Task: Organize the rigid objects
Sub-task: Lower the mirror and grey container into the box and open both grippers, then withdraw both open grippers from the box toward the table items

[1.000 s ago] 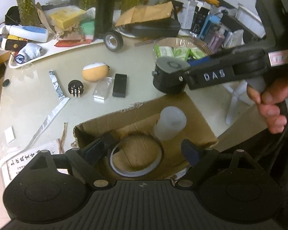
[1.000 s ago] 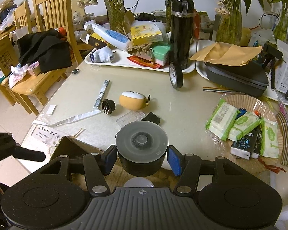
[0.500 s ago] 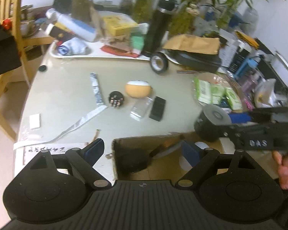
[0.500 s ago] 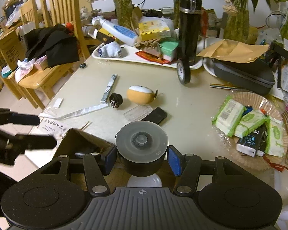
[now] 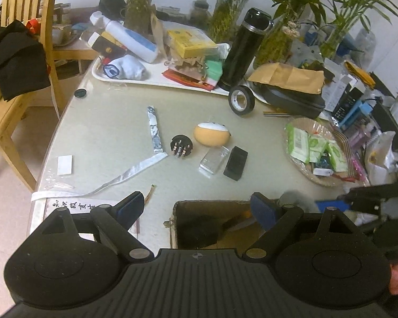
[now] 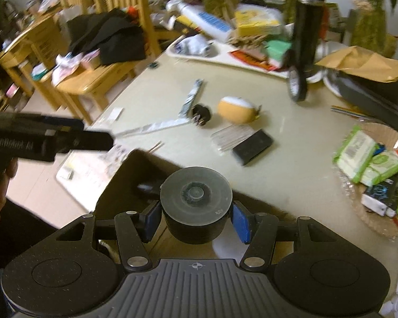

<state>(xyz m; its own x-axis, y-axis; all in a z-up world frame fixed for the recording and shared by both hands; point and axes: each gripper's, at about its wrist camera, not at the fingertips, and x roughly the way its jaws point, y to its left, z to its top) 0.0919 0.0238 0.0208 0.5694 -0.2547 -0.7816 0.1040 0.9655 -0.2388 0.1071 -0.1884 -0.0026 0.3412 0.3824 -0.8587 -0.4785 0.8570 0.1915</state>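
Right wrist view, nearest: right gripper (image 6: 196,221), blue pads pressed on either side of a squat black cylinder (image 6: 196,206) w/ a grey disc top. Cylinder's axis runs roughly along the gripper's pointing line, disc face toward the camera; pads grip its curved wall. Directly under and just beyond it: the open cardboard box (image 6: 135,169), dark flap raised at left, a pale rounded object partly visible below the cylinder. Judgement: the cylinder hangs over the box mouth, so the coming move is prob. a short drop straight down, then release; no sideways travel needed.

Left wrist view, nearest: left gripper (image 5: 197,209), jaws wide, nothing between the pads. Same box (image 5: 177,212) sits just beyond its fingertips, contents dark and hard to make out.

Mid-table, beyond the box, loose items not yet boxed: black slab (image 5: 235,163) touching a clear plastic case (image 5: 215,160), both w/ long axes running away from the grippers; then a round black plug (image 5: 181,146) and an orange rounded object (image 5: 211,134).

The empty left gripper looks the better placed for these: they lie ahead of it, slightly right of its centre line, while the right is occupied. Far: black tape roll (image 5: 241,100), on edge.
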